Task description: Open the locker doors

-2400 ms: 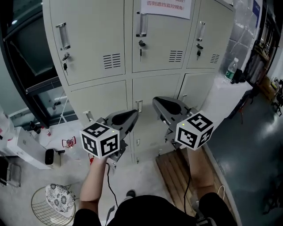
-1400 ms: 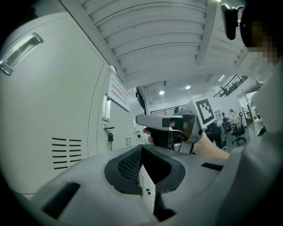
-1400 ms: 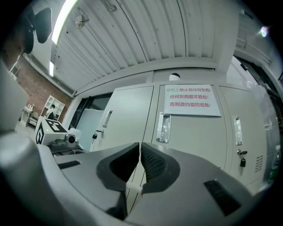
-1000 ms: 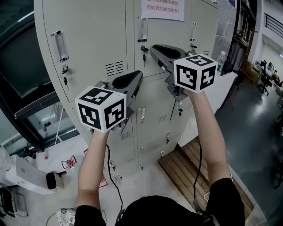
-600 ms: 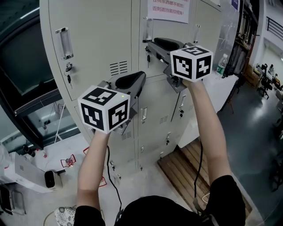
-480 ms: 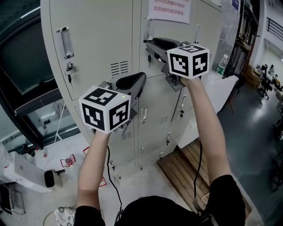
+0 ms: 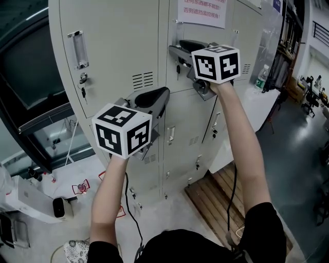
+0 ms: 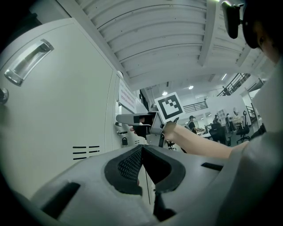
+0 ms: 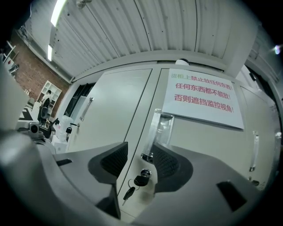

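The beige lockers (image 7: 118, 31) face me. My right gripper (image 7: 175, 50) is raised to the middle upper door (image 9: 194, 137), just below its clear handle (image 9: 160, 128). Its jaws have just been opening and stand open, pressing on nothing. The lock (image 9: 142, 176) with a hanging key (image 9: 128, 193) shows in the gap, and the handle's lower end sits by the right finger (image 9: 166, 161). My left gripper (image 7: 165, 96) hangs lower, in front of the lockers, touching nothing. Its fingers (image 8: 132, 165) meet, so it is shut and empty. The left upper door's handle (image 7: 78, 49) is up to its left.
A notice with red print (image 7: 203, 11) is stuck on the middle upper door. Lower doors (image 7: 182, 138) have small handles. A water bottle (image 7: 263, 77) stands on a white counter at the right. A wooden pallet (image 7: 221, 190) and a white box (image 7: 31, 198) lie on the floor.
My right gripper has risen from the lower doors to the middle upper door's handle and moved closer to it. The left gripper has stayed about where it was.
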A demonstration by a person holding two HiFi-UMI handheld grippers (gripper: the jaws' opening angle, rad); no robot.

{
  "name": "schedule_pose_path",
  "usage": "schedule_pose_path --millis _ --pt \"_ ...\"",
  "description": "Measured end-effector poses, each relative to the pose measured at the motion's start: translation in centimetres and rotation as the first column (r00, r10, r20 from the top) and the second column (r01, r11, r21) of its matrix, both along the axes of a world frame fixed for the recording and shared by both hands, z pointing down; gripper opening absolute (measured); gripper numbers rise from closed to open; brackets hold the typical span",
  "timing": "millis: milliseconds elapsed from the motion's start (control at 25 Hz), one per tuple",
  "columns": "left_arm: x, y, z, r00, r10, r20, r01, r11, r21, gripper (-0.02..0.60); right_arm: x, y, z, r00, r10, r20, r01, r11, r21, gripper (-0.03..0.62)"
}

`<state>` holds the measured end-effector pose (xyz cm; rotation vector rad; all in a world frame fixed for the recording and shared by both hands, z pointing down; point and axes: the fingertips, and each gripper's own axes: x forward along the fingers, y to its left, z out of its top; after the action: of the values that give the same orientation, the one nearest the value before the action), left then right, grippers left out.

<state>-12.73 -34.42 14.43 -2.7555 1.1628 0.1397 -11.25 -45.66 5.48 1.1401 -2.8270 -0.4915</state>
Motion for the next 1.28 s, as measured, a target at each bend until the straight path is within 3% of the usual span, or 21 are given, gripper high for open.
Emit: schedule_pose_path --millis 840,1280 --pt "-1.8 0.2 0.6 1.000 -0.017 -0.019 0.017 1.000 0.002 0.018 -0.9 -1.1 -0.2 1.000 0.019 0.018 -0.018 0.999 -0.052 0.193" --pt "-1.3 1.5 0.9 1.000 0.013 -0.013 -0.013 1.000 0.000 0.018 -0.4 0.4 -0.3 1.000 0.028 0.006 -0.028 0.998 -0.048 0.193"
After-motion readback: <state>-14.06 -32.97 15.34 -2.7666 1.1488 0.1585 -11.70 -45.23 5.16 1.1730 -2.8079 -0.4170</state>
